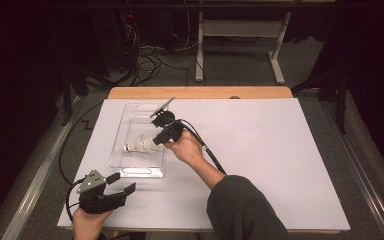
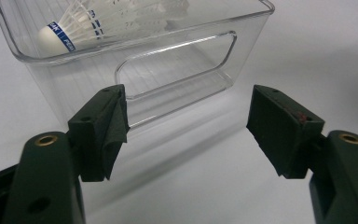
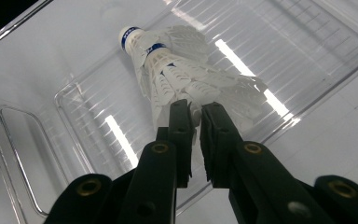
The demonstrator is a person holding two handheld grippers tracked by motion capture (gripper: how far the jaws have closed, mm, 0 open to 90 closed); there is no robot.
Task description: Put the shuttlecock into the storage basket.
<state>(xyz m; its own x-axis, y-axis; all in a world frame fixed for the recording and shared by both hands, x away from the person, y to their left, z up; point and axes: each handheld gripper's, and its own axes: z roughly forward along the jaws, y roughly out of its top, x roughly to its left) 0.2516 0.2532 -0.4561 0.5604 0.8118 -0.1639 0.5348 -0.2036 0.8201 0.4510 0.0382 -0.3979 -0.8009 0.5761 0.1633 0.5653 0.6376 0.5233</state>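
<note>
Shuttlecock (image 3: 186, 79) (feather rim) between right gripper (image 3: 196, 114) pads

Overhead light brightens the white tabletop (image 1: 260, 150); surroundings fall dark toward 9 and 3 o'clock. Glare streaks cross the clear bin (image 3: 270, 51). Near jaws are soft-focused, shadows faint.

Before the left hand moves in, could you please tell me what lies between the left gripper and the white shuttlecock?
The clear plastic bin's near handle wall stands between the open left gripper and the white shuttlecock, past bare white tabletop, in the left gripper view.
</note>
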